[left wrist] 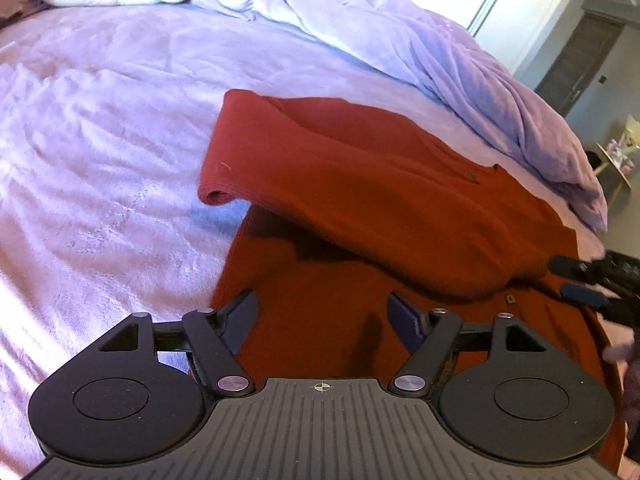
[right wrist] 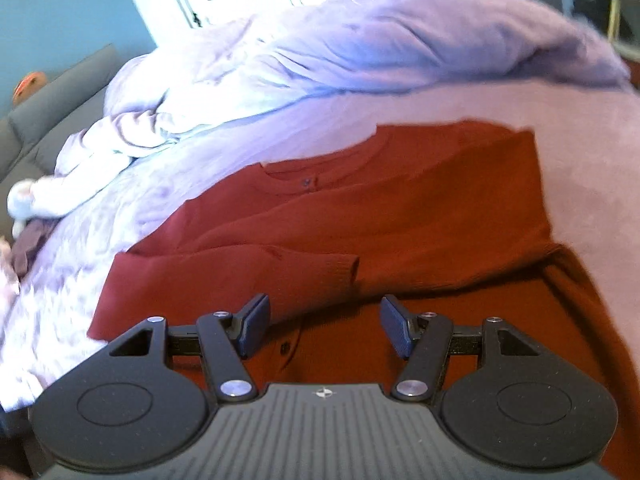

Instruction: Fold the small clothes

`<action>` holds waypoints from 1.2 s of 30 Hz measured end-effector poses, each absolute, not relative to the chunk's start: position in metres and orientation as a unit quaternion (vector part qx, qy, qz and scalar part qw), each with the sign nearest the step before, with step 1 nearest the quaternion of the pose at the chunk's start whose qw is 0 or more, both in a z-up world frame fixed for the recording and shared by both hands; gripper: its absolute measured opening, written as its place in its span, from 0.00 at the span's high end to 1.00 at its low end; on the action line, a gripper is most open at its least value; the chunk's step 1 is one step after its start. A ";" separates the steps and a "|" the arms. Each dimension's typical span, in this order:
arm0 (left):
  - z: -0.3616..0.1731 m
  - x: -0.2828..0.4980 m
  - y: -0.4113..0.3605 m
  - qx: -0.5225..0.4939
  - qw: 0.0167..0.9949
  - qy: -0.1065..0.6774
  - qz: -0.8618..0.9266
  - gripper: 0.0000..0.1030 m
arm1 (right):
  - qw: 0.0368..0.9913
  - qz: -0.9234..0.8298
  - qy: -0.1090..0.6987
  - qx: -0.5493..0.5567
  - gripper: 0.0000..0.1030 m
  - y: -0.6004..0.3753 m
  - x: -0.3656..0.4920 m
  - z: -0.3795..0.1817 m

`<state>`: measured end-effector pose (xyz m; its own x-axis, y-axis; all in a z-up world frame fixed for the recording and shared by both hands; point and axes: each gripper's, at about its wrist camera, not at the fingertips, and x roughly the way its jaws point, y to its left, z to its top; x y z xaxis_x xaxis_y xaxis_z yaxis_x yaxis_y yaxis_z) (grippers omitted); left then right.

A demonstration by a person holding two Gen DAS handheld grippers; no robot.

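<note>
- Rust-red knitted cardigan [right wrist: 420,216] with small dark buttons lies face up on the lilac plush bedspread [left wrist: 100,152], near a rumpled lilac duvet [left wrist: 400,40].
- Progress, as judged: 1 sleeve [left wrist: 320,168] is folded across the chest, cuff resting on the body; the other sleeve's position is unclear, and the body fold is not yet done.
- Left gripper [left wrist: 322,320] is released, jaws apart and empty above the lower body panel.
- Right gripper [right wrist: 324,324] is likewise spread with nothing between its blue pads [right wrist: 252,324], hovering over the button placket.
- Cardigan's hem is cut off by the gripper housings in both views.
- Right wrist view is blurred; the far shoulder edge is hard to read.
- Objects at the headboard end are too indistinct to identify.
</note>
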<state>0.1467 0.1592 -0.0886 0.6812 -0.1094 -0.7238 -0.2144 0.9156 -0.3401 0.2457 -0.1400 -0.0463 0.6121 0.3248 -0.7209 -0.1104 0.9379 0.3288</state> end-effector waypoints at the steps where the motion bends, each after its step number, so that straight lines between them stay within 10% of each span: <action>1: -0.089 0.147 0.158 -0.202 0.895 0.398 0.027 0.22 | 0.888 0.122 0.423 0.131 0.41 -0.141 0.249 -0.050; 9: -0.089 0.147 0.155 -0.194 0.896 0.399 0.029 0.20 | 0.896 0.182 0.397 0.076 0.45 -0.133 0.265 -0.070; 11: -0.088 0.148 0.153 -0.190 0.896 0.400 0.032 0.20 | 0.895 0.188 0.397 0.074 0.81 -0.131 0.267 -0.072; 14: -0.084 0.151 0.148 -0.180 0.899 0.398 0.040 0.20 | 0.898 0.187 0.393 0.059 0.95 -0.125 0.266 -0.067; 29: -0.082 0.209 0.122 -0.114 0.903 0.406 0.088 0.18 | 0.916 0.027 0.380 0.121 0.93 -0.224 0.307 -0.042; 33: -0.085 0.210 0.122 -0.109 0.901 0.410 0.087 0.17 | 0.901 0.042 0.410 0.135 0.58 -0.235 0.297 -0.061; 36: -0.086 0.210 0.121 -0.105 0.901 0.411 0.089 0.16 | 0.893 0.055 0.420 0.153 0.56 -0.236 0.294 -0.074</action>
<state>0.2095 0.1209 -0.0861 0.6458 0.0746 -0.7599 -0.2466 0.9623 -0.1150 0.2937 -0.2362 -0.0745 0.6413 0.2264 -0.7331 0.0305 0.9472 0.3192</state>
